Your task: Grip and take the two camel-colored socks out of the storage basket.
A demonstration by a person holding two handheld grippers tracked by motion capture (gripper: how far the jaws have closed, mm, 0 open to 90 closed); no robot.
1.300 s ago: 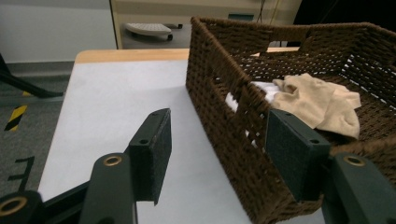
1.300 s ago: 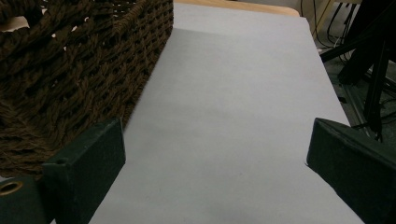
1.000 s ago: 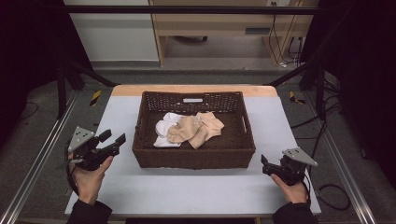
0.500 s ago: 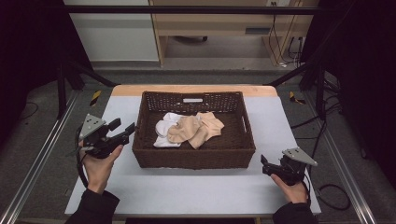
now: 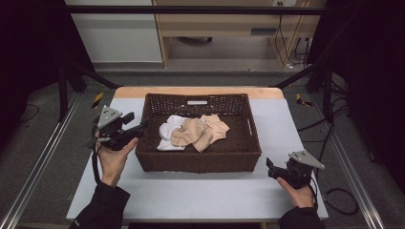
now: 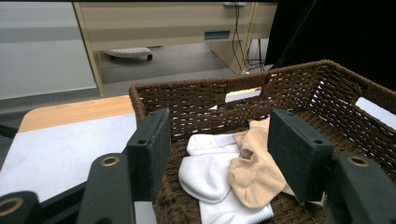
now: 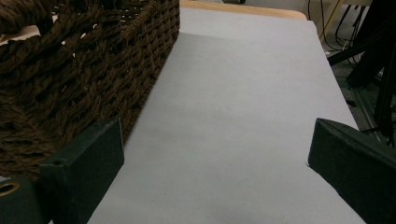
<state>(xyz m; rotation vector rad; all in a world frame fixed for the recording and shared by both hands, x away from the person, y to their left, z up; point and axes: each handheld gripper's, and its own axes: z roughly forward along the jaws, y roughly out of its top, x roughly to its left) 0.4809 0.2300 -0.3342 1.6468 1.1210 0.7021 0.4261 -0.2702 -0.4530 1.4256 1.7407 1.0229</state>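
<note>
A dark woven basket (image 5: 198, 160) sits at the centre of the grey desk (image 5: 191, 195), holding white socks (image 5: 167, 131) at its 9 o'clock side and beige socks (image 5: 203, 131) lying against them in the middle. The left gripper (image 5: 141, 126) hovers at the basket's 9 o'clock rim, jaws spread wide and empty, aimed at the socks. The right gripper (image 5: 269, 167) rests low on the desk at the basket's 4 o'clock corner, jaws likewise released.
</note>
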